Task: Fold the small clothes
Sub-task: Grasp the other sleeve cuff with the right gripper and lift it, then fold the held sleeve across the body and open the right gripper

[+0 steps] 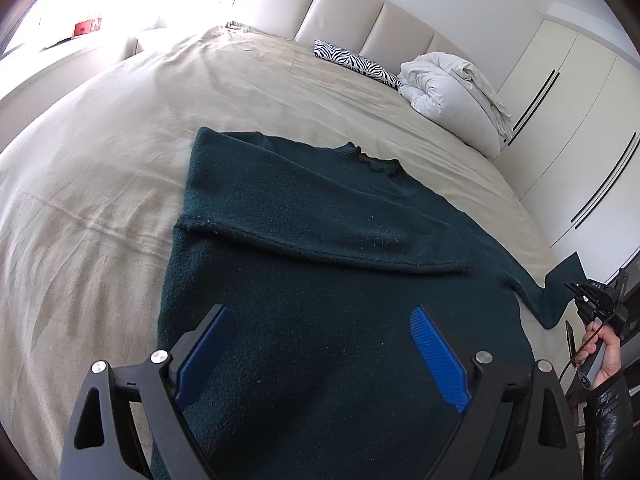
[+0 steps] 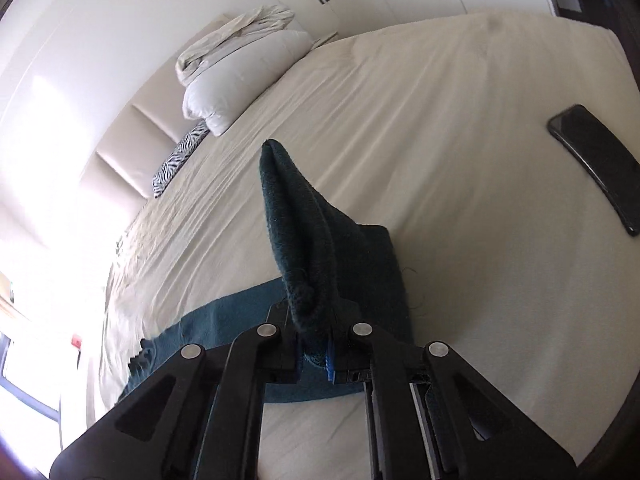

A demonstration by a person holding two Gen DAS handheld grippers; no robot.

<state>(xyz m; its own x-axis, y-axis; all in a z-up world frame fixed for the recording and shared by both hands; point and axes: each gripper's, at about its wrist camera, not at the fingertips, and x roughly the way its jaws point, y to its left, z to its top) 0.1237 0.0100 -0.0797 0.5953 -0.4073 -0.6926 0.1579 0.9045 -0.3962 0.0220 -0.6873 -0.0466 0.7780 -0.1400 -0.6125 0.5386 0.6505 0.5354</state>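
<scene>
Lying flat on the beige bedsheet (image 1: 120, 152) — dark teal knit sweater (image 1: 320, 248), one sleeve (image 1: 328, 232) folded across the chest, neckline toward 12 o'clock. Hovering over the hem, left gripper (image 1: 320, 356), blue pads spread wide, gripping nothing. Pinching the other sleeve's cuff (image 2: 296, 232) at 3 o'clock — right gripper (image 2: 316, 344), clamped tight, cloth sticking up past its tips. Resting near 2 o'clock, black phone (image 2: 596, 168).

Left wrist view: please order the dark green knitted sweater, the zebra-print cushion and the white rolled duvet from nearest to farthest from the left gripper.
1. Dark green knitted sweater, directly under the left gripper.
2. White rolled duvet, far right, by the headboard.
3. Zebra-print cushion, just behind the duvet.
</scene>
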